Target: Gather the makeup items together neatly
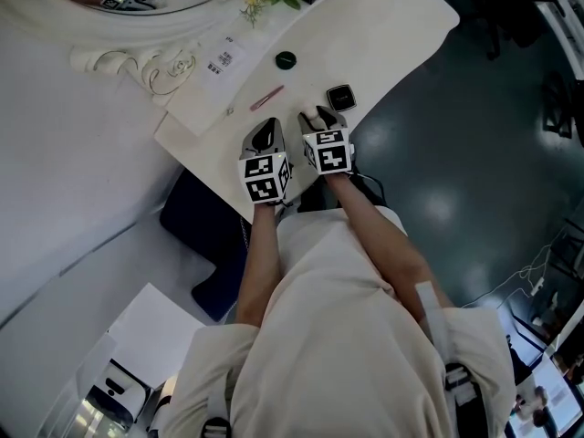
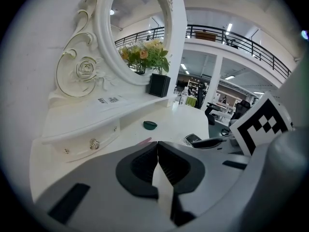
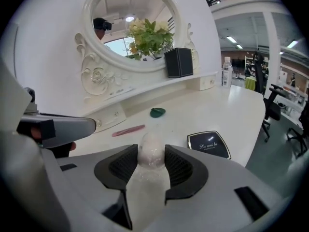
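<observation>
R gripper point(image 3: 152, 152): fingers pinch a pale, see-through rounded item point(image 3: 151, 178). L gripper point(image 2: 158, 151): fingers pressed together, nothing btwn them. On the table point(image 3: 236, 105), black compact point(image 3: 208, 144) lies just ahead-right of the R fingers, pink stick point(image 3: 128, 130) ahead-left, green disc point(image 3: 157, 112) beyond. Risk: the item looks smooth & rounded, so it could squirt from the 2 pads or roll once released.

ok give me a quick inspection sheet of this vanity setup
surface: white table, mostly bare
job's things: green disc, pink stick and black compact lie apart; clear piece in right gripper
clutter: flower pot, bottle, label
grippers: left gripper shut, empty; right gripper shut on clear piece
cables: loose cables on floor, far right
surroundings: mirror, dark floor, chairs
</observation>
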The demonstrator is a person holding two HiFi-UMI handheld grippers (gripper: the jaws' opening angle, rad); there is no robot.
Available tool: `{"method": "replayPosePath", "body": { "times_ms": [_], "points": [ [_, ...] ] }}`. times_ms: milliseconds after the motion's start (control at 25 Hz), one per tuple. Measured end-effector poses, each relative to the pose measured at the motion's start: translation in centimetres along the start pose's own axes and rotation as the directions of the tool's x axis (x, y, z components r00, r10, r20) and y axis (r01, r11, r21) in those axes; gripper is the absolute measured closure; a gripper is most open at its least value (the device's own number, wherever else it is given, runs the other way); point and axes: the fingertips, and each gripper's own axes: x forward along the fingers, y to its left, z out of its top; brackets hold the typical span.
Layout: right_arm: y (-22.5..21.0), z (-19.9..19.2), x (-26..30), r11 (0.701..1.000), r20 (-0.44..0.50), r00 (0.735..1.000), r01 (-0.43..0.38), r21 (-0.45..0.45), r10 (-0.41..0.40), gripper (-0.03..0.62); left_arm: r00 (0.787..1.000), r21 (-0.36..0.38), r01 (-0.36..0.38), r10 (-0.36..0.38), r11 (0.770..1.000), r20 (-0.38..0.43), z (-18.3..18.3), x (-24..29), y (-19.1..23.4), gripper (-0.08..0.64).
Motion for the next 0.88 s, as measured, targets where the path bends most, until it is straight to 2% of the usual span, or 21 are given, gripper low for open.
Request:
{"method": "replayPosePath", "body": {
  "times_ms": [280,880],
  "points": [
    [-1.4,-0.2,0.9,0.998,-0.020,0.999,0.033,0.044,-0.033,0.387,1.000,0.004,-0.006,0.006,1.000,-0.008,0.3,0.5,0.5,0.545],
    [-1.5,-0.7,1.0,0.998,-0.050,0.997,0.054,0.021,-0.053,0.337,1.000,-0.022,-0.018,0.018,1.000,-0.004,-0.2,0.2,1.1,0.545]
  ]
}}
